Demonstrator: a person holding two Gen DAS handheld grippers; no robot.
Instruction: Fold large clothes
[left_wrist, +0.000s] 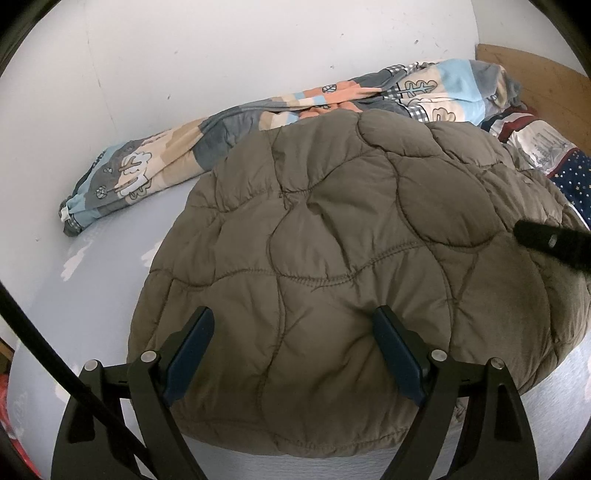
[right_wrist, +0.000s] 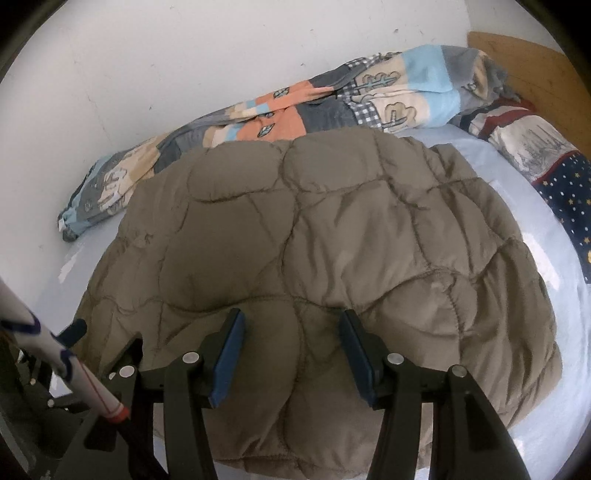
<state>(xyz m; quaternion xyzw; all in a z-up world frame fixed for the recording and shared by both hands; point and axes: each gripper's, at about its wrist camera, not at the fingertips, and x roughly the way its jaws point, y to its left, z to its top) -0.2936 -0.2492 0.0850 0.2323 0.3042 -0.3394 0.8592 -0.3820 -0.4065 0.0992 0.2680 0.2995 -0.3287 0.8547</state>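
jacket straight ahead of both your grippers, near hem closest | left gripper gaping, empty | right gripper apart, empty, equally near jacket

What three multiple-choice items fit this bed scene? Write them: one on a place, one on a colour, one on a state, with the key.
1. Where does the patchwork blanket lie?
A. Along the wall, behind the quilted jacket
B. On top of the jacket
C. On the floor

2. What colour is the quilted jacket?
A. Bright red
B. Olive-brown
C. White

3. How does the left gripper stand?
A. Shut on a sleeve
B. Shut on the blanket
C. Open over the jacket's near part, clamping nothing

Key:
1 A: the blanket stretches along the white wall, past the jacket's far edge.
2 B: the padded fabric is a dull olive-brown on the pale blue sheet.
3 C: the blue pads stand wide apart, with no fabric pinched between them.
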